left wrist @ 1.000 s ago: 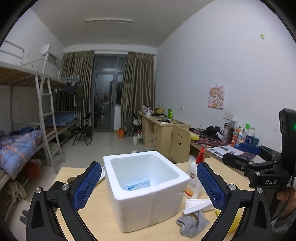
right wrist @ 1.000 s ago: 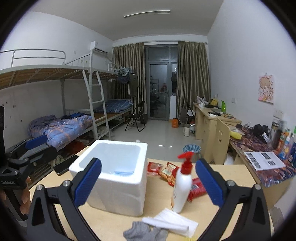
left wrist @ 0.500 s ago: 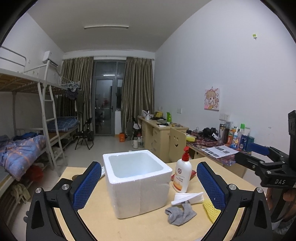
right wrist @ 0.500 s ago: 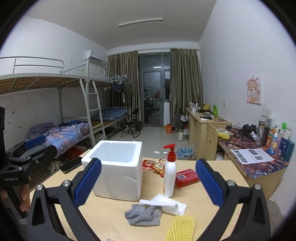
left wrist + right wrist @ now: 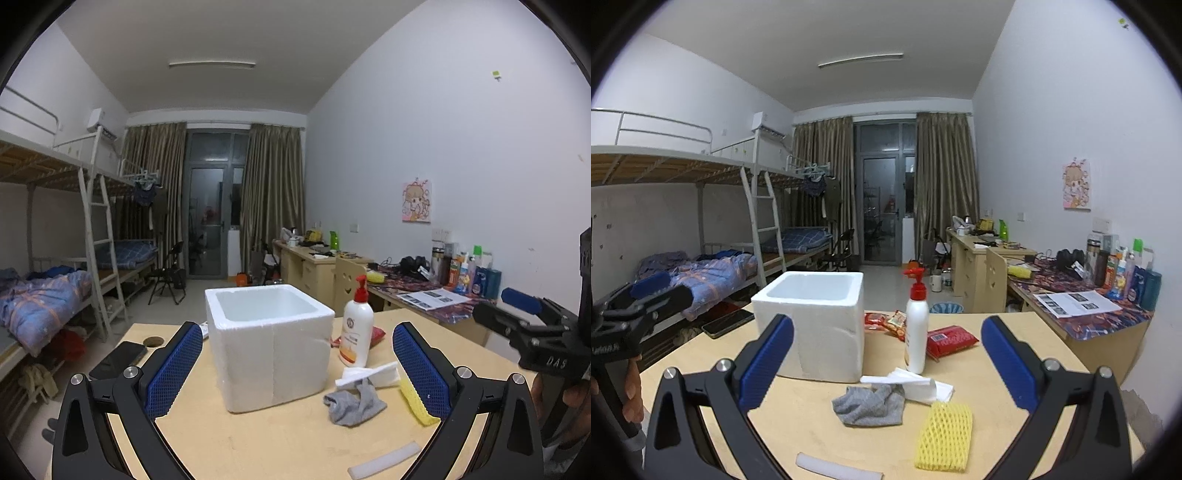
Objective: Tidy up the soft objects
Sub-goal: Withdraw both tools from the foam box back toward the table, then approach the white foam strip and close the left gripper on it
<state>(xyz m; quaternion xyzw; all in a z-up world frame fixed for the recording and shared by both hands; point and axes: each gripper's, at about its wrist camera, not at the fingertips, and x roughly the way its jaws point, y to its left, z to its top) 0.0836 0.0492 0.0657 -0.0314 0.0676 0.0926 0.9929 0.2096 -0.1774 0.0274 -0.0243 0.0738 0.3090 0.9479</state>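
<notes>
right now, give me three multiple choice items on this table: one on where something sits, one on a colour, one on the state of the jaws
1. Where does the grey sock lie?
A. inside the foam box
B. on the table in front of the foam box
C. on the phone

2. What colour is the pump top of the lotion bottle?
A. red
B. green
C. black

3. How do the jaws of the left gripper and right gripper stand?
A. both shut on the sock
B. one open, one shut
C. both open, holding nothing

Answers: 1 B, the sock lies on bare tabletop nearer the cameras than the box. 2 A, the pump is red above a white body. 3 C, each pair of blue pads stands wide apart.
</notes>
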